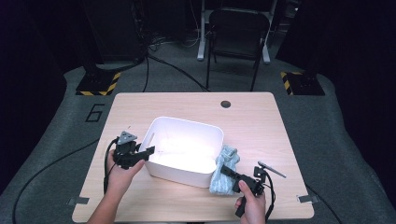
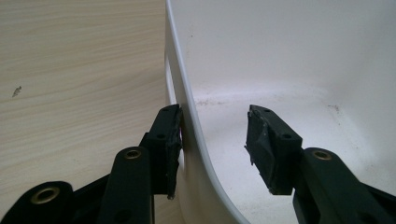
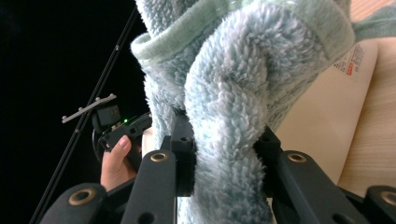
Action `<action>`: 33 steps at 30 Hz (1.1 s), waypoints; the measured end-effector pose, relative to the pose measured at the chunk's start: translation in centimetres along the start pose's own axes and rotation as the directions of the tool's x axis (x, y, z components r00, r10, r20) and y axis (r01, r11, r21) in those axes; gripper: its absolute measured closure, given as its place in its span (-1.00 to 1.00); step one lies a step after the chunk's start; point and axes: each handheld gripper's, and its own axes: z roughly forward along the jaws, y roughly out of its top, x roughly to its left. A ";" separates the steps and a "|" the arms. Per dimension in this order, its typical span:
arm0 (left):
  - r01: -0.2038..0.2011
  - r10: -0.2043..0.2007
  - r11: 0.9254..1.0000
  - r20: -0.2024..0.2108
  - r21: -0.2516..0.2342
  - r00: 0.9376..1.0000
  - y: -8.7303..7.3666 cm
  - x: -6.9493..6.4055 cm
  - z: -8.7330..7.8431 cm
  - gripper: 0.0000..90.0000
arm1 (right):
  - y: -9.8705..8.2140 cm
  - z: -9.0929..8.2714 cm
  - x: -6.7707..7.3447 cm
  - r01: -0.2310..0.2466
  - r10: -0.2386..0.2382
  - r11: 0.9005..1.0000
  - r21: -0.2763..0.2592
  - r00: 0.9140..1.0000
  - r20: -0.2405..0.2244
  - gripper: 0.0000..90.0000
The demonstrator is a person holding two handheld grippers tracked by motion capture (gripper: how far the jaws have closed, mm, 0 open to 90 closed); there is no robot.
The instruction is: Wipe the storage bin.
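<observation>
Left hand-held gripper (image 1: 145, 152) straddles the near-left wall of the white bin (image 2: 289, 56): one jaw outside against the wall, the other inside and apart, so released, not pinching. Right hand-held gripper (image 1: 224, 170) is clenched on the fluffy pale-blue towel (image 3: 233, 107), just off the bin's right corner, above the bench (image 1: 252, 116). Likely step: carrying towel toward bin. Next calls for clearing the rim; the hanging folds could snag there.

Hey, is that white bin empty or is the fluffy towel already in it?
Empty. The white bin shows a bare floor, and the towel hangs outside its right wall, clamped in the right gripper.
</observation>
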 end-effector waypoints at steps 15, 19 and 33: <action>0.006 -0.006 1.000 0.001 -0.002 1.000 -0.2 -0.5 -0.4 0.06 | 1.6 0.8 -1.2 -0.023 0.022 0.998 -0.053 1.000 -0.016 0.53; 0.024 -0.024 1.000 0.023 -0.007 0.999 -0.3 -0.3 -0.5 -0.05 | 2.6 1.4 -1.5 0.000 0.000 0.997 -0.071 1.000 -0.001 0.52; 0.019 -0.019 1.000 0.003 0.005 1.000 -0.4 -0.7 -0.8 0.05 | 1.0 2.1 -3.6 0.016 -0.009 0.999 -0.045 0.989 0.148 0.52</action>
